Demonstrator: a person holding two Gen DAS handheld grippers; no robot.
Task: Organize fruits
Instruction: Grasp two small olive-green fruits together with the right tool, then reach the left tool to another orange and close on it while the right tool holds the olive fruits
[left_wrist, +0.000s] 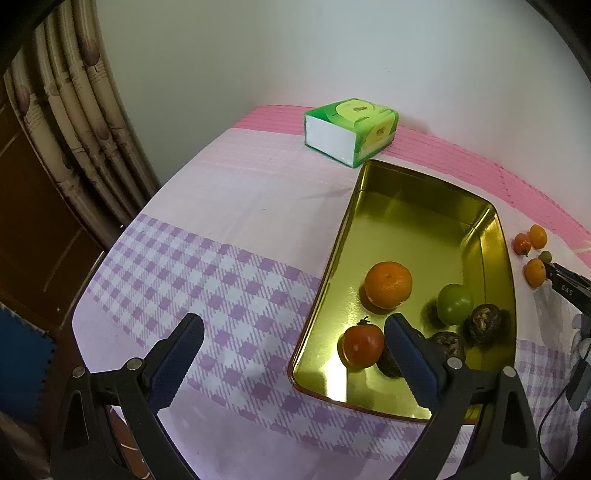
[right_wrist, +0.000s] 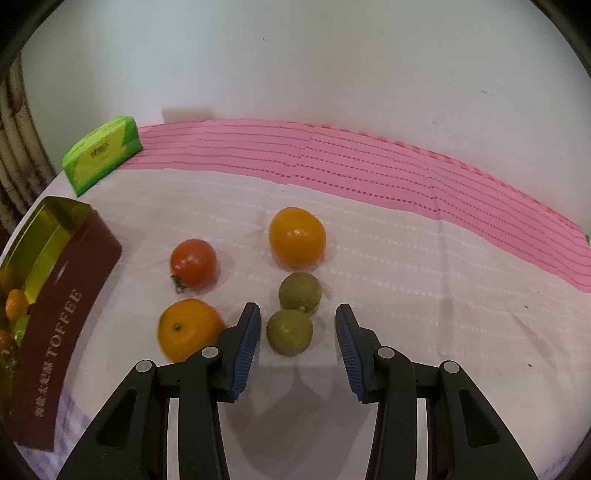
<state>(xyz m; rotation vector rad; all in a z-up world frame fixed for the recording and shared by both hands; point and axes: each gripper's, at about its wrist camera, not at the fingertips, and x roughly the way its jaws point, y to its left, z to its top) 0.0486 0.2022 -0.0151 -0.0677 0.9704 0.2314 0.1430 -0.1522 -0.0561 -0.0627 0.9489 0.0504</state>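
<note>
The right gripper hangs with its ribbed blue pads parted and empty around a small, dull-skinned round green fruit on the cloth, just right of the glossy gold toffee tin, probably to move it in with the smooth orange already there.

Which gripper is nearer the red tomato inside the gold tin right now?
Left. The left gripper hangs open just over the tin, one finger beside that tomato. The right gripper is outside the tin, open over loose fruit on the cloth.
</note>
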